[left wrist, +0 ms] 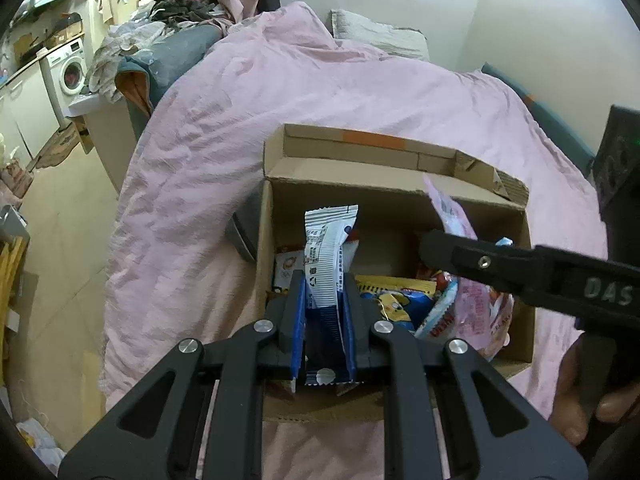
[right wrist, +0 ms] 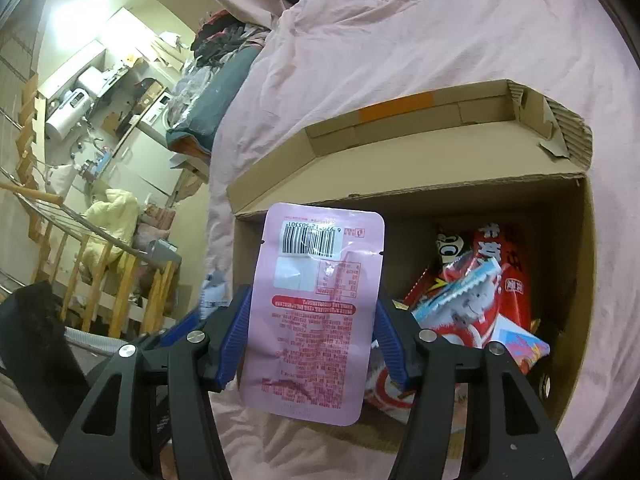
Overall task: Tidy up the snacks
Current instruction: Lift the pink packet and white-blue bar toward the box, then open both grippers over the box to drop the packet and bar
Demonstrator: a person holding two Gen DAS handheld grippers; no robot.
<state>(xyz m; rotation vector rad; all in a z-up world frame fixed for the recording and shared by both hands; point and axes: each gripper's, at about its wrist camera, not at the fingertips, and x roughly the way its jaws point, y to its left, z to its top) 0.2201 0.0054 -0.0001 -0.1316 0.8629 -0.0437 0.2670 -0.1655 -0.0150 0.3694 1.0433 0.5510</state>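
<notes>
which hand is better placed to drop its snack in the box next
Probably left: its tool holds the white-blue packet over the cardboard box; the right tool's pink pouch sits at its left wall.

A bed is covered by a rumpled pink duvet, bunched into a thick ridge along its left side. A pale pillow is laid at the far end by the wall. An open cardboard box is set directly on the duvet, its lid flap folded back and resting on the fabric. Snack packets are heaped inside the box.
</notes>
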